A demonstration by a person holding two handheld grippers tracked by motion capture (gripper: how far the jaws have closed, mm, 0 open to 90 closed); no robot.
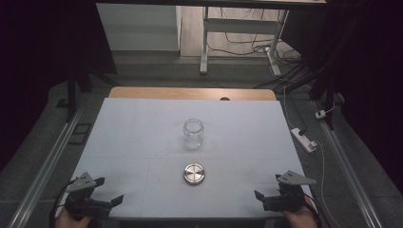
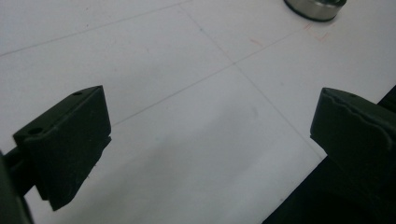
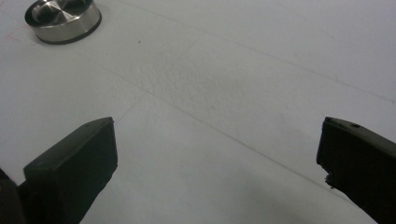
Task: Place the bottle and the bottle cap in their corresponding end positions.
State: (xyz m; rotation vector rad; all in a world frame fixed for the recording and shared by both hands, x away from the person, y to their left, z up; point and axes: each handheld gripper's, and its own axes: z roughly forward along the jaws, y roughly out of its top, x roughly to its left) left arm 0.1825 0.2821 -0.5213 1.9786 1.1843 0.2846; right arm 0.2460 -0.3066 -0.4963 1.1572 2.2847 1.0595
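Two things sit on the white surface [image 1: 142,142]: a clear glass jar [image 1: 193,133], upright and open-mouthed near the middle, and a round metal lid [image 1: 194,174] lying flat just in front of it, a clear gap between them. The lid is nearer both grippers than the jar. The left gripper [image 1: 108,190] and the right gripper [image 1: 266,188] rest at the near corners, well apart from lid and jar, each with its jaws spread wide and nothing held.

The lid looks low and smooth-walled, so a grip taken too high may slide off its rim, and a jaw coming down on top instead of beside it could push it across the surface or tip it. The jar is glass and probably light; a nudge from an arriving jaw could topple it or send it rolling toward the far edge. If one gripper brings the lid over while the jar stands unsteadied, a crooked placement could knock the jar aside.
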